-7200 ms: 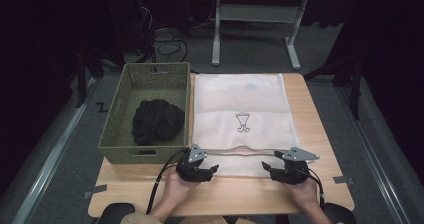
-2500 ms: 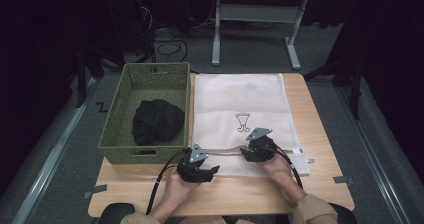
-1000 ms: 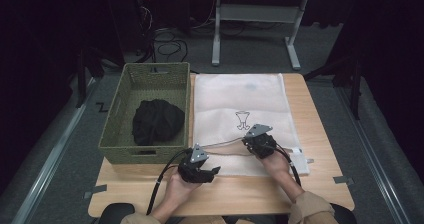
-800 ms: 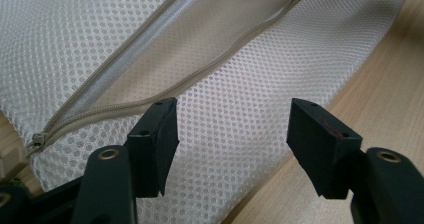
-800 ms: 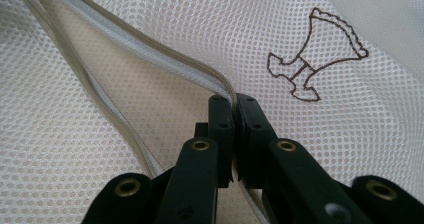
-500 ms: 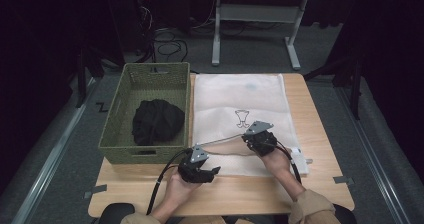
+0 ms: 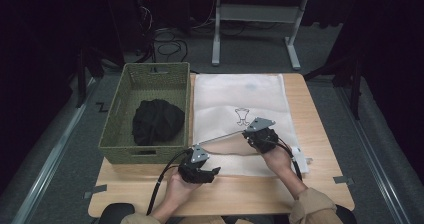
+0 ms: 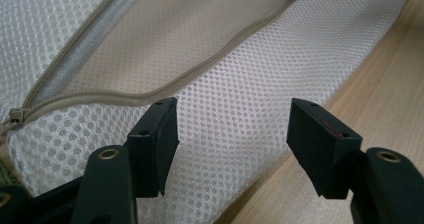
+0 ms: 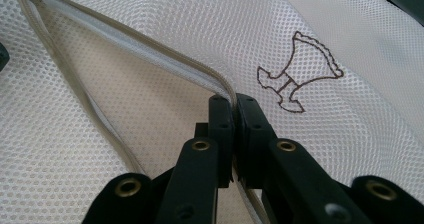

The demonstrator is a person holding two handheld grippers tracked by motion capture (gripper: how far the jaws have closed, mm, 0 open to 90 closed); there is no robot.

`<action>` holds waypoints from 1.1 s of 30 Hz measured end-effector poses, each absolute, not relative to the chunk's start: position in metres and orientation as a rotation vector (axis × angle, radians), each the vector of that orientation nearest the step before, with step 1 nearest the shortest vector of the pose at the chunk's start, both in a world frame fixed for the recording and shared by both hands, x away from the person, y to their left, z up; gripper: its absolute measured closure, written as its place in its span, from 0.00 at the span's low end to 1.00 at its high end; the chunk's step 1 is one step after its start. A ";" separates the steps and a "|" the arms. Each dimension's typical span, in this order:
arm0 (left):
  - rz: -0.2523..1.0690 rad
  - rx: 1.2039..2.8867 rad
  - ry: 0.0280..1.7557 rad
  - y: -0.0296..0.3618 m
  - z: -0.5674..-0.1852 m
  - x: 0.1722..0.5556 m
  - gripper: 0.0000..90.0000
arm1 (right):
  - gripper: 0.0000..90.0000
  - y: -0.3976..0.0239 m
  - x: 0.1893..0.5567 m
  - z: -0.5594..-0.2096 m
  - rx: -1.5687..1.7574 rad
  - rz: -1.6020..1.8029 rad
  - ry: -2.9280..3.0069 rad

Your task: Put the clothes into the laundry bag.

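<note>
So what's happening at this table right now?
A person holds a gripper in each hand over a white mesh laundry bag. The right gripper is shut on the upper zipper edge and lifts it, so the bag's mouth gapes. The left gripper hangs open over the bag's near corner, gripping nothing. A black garment lies in the green basket beside the bag.

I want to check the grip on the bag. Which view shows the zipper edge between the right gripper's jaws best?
The right gripper view: the right gripper pinches the zipper edge close up. The high view shows it small; the left gripper view shows another stretch.
</note>
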State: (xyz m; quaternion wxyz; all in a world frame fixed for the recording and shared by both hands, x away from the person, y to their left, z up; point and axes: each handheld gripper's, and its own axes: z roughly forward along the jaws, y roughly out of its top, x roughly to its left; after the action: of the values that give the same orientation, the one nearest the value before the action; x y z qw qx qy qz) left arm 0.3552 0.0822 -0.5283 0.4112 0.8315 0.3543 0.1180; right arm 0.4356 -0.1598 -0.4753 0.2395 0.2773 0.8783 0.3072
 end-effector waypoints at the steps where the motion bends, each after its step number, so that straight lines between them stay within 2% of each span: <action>1: 0.296 2.093 0.892 0.082 -0.528 0.355 0.42 | 0.97 -0.160 0.436 -0.475 0.759 0.841 2.404; 33: 0.291 2.090 0.902 0.082 -0.530 0.355 0.42 | 0.97 -0.159 0.439 -0.441 0.707 0.860 2.352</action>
State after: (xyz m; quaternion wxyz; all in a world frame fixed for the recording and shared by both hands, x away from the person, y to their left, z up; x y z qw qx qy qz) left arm 0.3551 0.0817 -0.5300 0.4107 0.8305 0.3581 0.1155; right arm 0.4388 -0.1595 -0.4409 0.2662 0.2620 0.8712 0.3185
